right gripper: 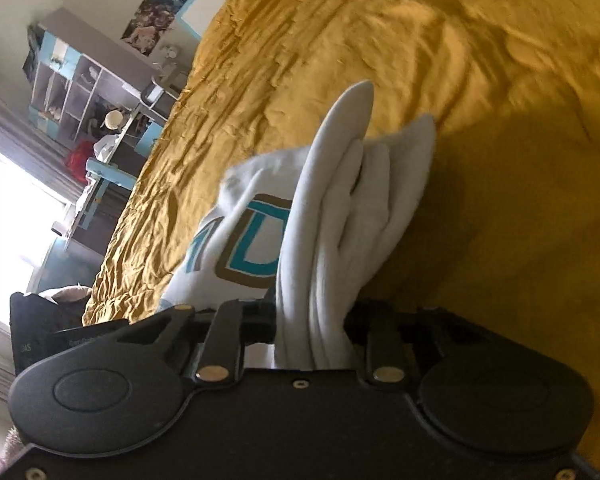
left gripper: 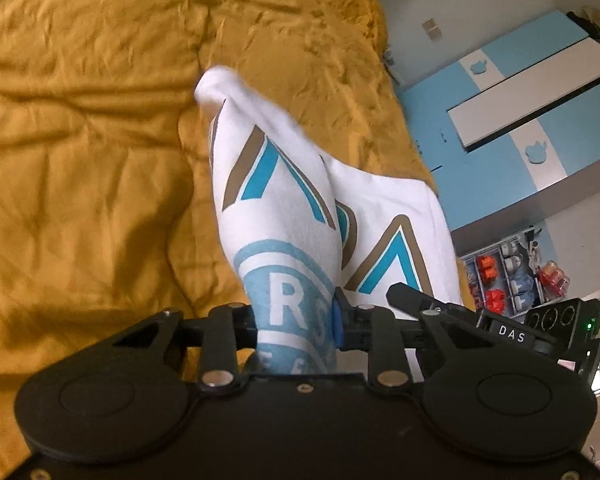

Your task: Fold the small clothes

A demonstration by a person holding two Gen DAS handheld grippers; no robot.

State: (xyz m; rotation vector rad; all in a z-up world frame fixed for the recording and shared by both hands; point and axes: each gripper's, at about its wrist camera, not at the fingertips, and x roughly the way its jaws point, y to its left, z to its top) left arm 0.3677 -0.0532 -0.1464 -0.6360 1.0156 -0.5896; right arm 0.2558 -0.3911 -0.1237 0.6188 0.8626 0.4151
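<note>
Black housing of the left tongs fills the near edge, its jaws clamped on a white printed garment that runs straight ahead from them, long axis pointing away and lifted clear of the bed. Right tongs likewise pinch a bunched white edge of that garment, folds fanning forward and up from the jaws. Both hold it about equally close, so I judge the coming move turns on carrying the held edges forward over the far part. Beneath and beyond the tongs spreads a rumpled mustard bedspread; blue-and-white cupboards stand to the right, shelves and a bright window to the left
</note>
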